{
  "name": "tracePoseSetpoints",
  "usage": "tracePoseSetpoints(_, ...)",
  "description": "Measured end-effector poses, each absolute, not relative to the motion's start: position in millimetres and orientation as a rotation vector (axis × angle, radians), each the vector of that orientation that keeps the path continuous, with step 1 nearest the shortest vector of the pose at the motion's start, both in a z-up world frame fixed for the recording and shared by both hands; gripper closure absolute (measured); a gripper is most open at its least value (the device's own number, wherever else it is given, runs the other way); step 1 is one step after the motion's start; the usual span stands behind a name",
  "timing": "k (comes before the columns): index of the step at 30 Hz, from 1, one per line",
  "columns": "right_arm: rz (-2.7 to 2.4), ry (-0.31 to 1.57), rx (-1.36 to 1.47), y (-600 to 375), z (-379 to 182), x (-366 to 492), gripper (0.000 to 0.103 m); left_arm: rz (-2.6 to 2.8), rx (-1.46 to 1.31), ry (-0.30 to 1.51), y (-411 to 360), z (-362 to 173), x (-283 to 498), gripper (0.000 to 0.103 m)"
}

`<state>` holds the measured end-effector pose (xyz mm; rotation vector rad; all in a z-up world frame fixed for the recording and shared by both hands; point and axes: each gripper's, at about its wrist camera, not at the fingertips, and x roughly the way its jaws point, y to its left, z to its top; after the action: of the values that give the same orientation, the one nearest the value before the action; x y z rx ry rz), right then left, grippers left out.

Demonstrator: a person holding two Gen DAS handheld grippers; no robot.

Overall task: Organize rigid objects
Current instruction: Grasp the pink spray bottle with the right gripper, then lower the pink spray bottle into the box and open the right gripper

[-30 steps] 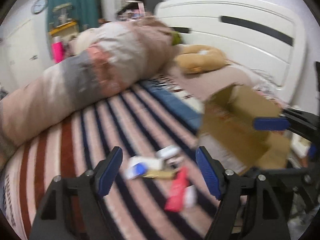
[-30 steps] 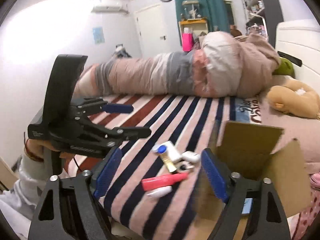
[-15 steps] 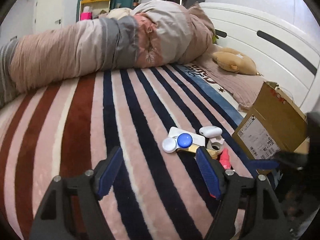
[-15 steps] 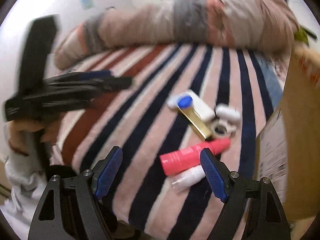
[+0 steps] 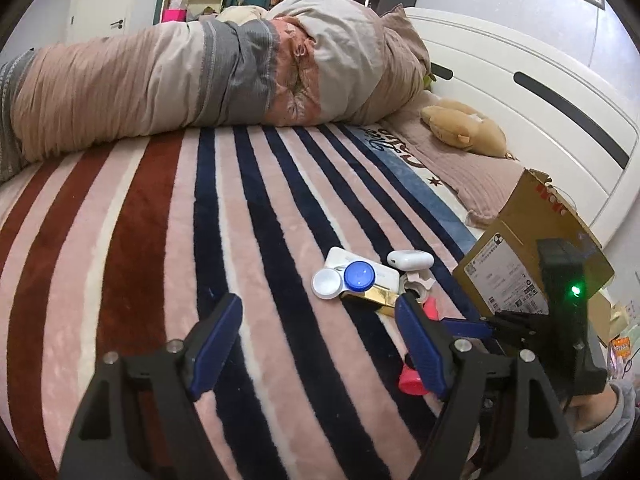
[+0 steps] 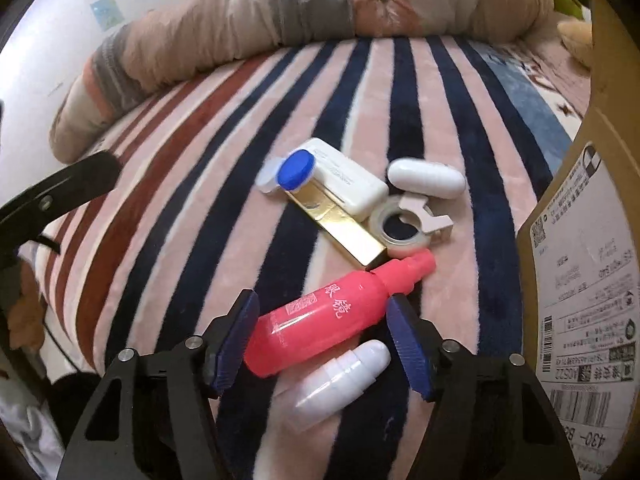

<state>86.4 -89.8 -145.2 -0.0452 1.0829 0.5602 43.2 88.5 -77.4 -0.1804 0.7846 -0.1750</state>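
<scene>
A small pile lies on the striped blanket [image 6: 240,184]: a pink bottle [image 6: 328,312], a white bottle [image 6: 340,380], a gold bar [image 6: 340,228], a white box [image 6: 344,180] with a blue-lidded lens case [image 6: 294,174], a white capsule case [image 6: 426,178] and a tape ring [image 6: 400,226]. My right gripper [image 6: 322,338] is open, jaws on either side of the pink bottle, not touching. My left gripper [image 5: 316,344] is open and empty, left of the pile [image 5: 360,276]. The pink bottle [image 5: 412,378] shows partly behind its right finger.
A cardboard box [image 6: 580,260] stands right of the pile, also in the left wrist view [image 5: 516,264]. A rolled duvet [image 5: 200,80] lies across the back. A plush toy [image 5: 464,128] and white headboard [image 5: 520,92] are at the right.
My right gripper has moved down and forward over the pile, now straddling the pink bottle. My left gripper swung left and lowered toward the blanket.
</scene>
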Motion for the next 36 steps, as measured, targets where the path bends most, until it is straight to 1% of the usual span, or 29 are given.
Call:
tracePoseSetpoints(3, 0.524, 1.159, 0.044, -97.6, -156.1, 101.0, 0.039, -0.172, -0.191, 0.788, 89.3, -79.4, 42.4, 0.027)
tracePoseSetpoints(4, 0.524, 1.164, 0.05, -98.0, -158.9, 103.0, 0.039, -0.164, -0.189, 0.793, 89.3, -80.9, 43.0, 0.027)
tracePoseSetpoints(5, 0.524, 1.155, 0.047, -98.0, -159.8, 102.9, 0.041, -0.158, -0.187, 0.799, 89.8, -82.1, 43.7, 0.027)
tracePoseSetpoints(6, 0.517, 1.135, 0.031, -98.2, -158.4, 100.4, 0.044, -0.15, -0.186, 0.806, 89.9, -83.7, 44.8, 0.027)
tracePoseSetpoints(8, 0.52, 1.106, 0.031, -100.5, -153.7, 94.7, 0.06, -0.142, -0.187, 0.816, 90.8, -85.6, 46.4, 0.027)
tracePoseSetpoints(13, 0.548, 0.996, -0.002, -100.5, -137.2, 73.4, 0.072, -0.14, -0.21, 0.809, 94.8, -84.6, 45.9, 0.027)
tracePoseSetpoints(15, 0.604, 0.935, -0.023, -92.8, -127.5, 66.2, 0.072, -0.141, -0.218, 0.798, 97.0, -83.0, 44.8, 0.027)
tracePoseSetpoints(17, 0.671, 0.913, -0.056, -81.4, -124.6, 64.3, 0.073, -0.15, -0.241, 0.787, 100.5, -81.4, 44.1, 0.027)
tracePoseSetpoints(20, 0.716, 0.982, -0.107, -63.5, -134.6, 69.8, 0.072, -0.138, -0.26, 0.798, 106.5, -83.8, 46.3, 0.027)
tracePoseSetpoints(23, 0.745, 1.027, -0.059, -65.0, -142.6, 69.8, 0.072, -0.108, -0.238, 0.81, 107.0, -86.8, 47.4, 0.027)
tracePoseSetpoints(26, 0.75, 1.077, -0.079, -62.8, -151.0, 68.2, 0.072, -0.124, -0.25, 0.824, 107.2, -89.2, 49.5, 0.027)
tracePoseSetpoints(28, 0.743, 1.057, -0.121, -58.3, -150.1, 64.0, 0.074, -0.153, -0.251, 0.832, 105.2, -90.8, 49.6, 0.027)
tracePoseSetpoints(31, 0.729, 1.051, -0.109, -59.7, -145.1, 66.1, 0.076, -0.225, -0.28, 0.857, 101.4, -95.1, 50.1, 0.027)
tracePoseSetpoints(36, 0.774, 0.9, -0.088, -72.7, -107.8, 53.3, 0.076, -0.345, -0.312, 0.836, 89.4, -83.0, 49.4, 0.027)
